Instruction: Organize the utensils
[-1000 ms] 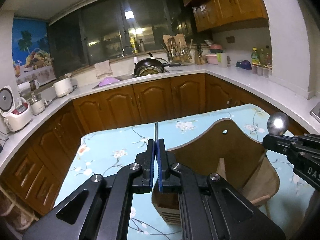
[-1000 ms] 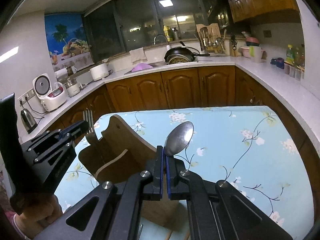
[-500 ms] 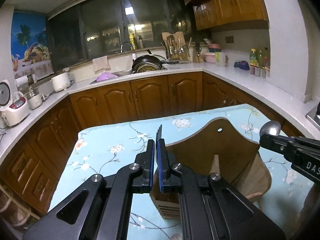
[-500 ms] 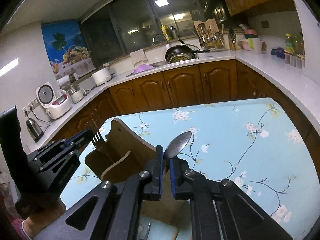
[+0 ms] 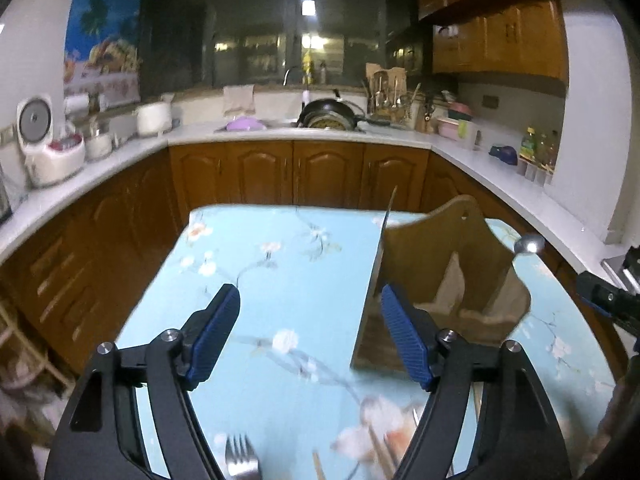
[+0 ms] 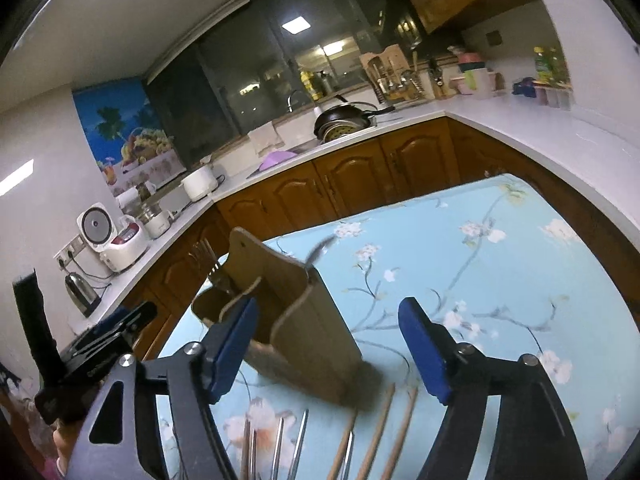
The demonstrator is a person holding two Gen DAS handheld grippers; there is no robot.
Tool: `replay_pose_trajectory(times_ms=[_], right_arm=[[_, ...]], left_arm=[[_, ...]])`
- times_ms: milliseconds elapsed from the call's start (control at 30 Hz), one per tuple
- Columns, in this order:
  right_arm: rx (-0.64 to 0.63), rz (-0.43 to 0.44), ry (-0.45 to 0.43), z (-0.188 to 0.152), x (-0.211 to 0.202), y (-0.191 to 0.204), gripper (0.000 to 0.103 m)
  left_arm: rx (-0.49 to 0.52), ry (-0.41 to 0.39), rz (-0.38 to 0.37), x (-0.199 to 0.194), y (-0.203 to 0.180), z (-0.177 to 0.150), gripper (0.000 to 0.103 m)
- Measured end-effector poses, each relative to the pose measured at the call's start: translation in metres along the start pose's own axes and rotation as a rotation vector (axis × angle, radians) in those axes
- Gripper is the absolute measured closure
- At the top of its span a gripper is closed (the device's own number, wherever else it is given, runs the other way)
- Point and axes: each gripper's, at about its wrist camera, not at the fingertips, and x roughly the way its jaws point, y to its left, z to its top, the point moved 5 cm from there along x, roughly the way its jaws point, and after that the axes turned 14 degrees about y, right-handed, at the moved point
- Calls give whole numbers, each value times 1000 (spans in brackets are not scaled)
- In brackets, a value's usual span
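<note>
A wooden utensil holder stands on the floral blue tablecloth. A fork stands in one end of it and a spoon in the other. My left gripper is just left of the holder, its jaws opening with nothing between them. My right gripper is in front of the holder, jaws also opening and gripping nothing. Each gripper shows at the edge of the other's view: the right gripper, the left gripper.
On the table near me lie wooden chopsticks, several metal utensils and a loose fork. Wooden cabinets and a white counter with a pan and rice cookers ring the table.
Both grippers went from shut to wide open. The fork and the spoon left their pads and now stand in the holder. Both grippers drew back, the left one shifting left of the holder.
</note>
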Motion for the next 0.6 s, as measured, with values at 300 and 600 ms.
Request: replay_pose_trajectory(times_ms=[300, 600], right_arm=[[70, -9, 16, -52, -26, -22, 22], [131, -35, 85, -99, -32, -41, 22]], left_arm=[[-108, 88, -49, -19, 30, -60, 26], [-147, 219, -71, -17, 35, -118, 26]])
